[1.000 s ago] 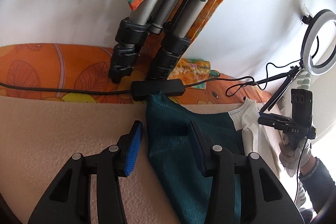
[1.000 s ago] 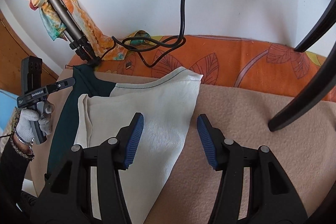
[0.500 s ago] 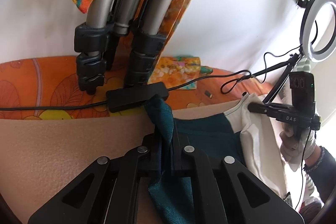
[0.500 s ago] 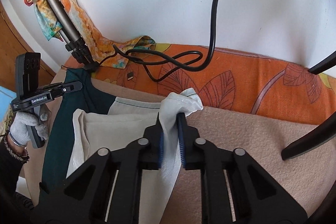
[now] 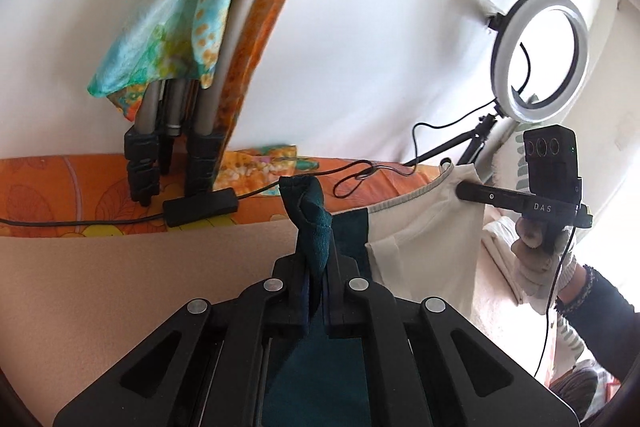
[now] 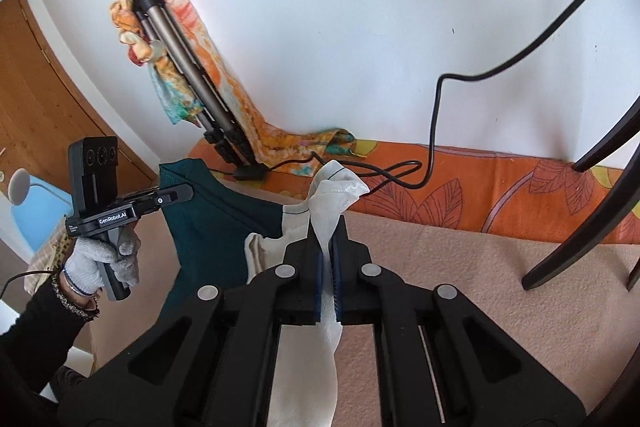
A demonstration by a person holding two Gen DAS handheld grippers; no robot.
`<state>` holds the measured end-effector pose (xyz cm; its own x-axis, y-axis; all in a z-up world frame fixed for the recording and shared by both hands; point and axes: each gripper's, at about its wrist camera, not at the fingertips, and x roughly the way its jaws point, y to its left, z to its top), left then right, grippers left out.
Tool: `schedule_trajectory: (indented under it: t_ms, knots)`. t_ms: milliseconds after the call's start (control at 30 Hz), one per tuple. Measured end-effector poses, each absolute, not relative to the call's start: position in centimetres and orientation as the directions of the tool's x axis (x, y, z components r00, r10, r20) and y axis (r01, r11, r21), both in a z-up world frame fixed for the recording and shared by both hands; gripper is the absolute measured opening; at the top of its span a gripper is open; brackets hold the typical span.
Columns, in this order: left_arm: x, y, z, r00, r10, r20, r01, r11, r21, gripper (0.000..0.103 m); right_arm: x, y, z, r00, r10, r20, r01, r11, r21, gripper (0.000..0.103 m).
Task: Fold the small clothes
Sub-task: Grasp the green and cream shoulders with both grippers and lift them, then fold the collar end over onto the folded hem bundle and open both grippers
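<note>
Lift step: left gripper [image 5: 316,291] clamped on garment's [image 5: 420,227] teal corner, right gripper [image 6: 329,267] on cream corner. Next: carry both corners over together, evenly.

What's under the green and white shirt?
Under the lifted shirt lies a beige blanket on the bed. Both the left gripper and the right gripper pinch its top corners. The part of the blanket beneath the hanging cloth is covered.

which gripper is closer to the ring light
Right. The right gripper, jaws shut on the garment's cream corner, sits just below the ring light; the left gripper pinches the teal corner, farther away.
</note>
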<state>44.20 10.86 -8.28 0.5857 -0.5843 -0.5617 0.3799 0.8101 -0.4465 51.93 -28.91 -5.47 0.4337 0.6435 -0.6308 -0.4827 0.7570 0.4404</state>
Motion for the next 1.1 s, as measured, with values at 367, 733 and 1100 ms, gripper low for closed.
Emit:
schedule_trajectory:
  t_ms: [367,733,1100]
  knots:
    - [35.2,8.1,-5.4,0.559,-0.571,-0.601,0.449,0.818,-0.359,0.002,41.8,-30.6,-0.9,0.425,0.667,-0.612,-0.548,0.728,0.413,0.005]
    - [23.1,6.8,-8.2,0.462,-0.558,-0.689,0.521,0.8,-0.299,0.002,27.5,-30.9,-2.8,0.385,0.678,-0.626,-0.575,0.707,0.412,0.005]
    - [18.3,7.1,-11.2,0.435,-0.547,-0.715,0.524,0.8,-0.293,0.002,21.1,-30.3,-6.9,0.365,0.616,-0.698,-0.599,0.729,0.33,0.005]
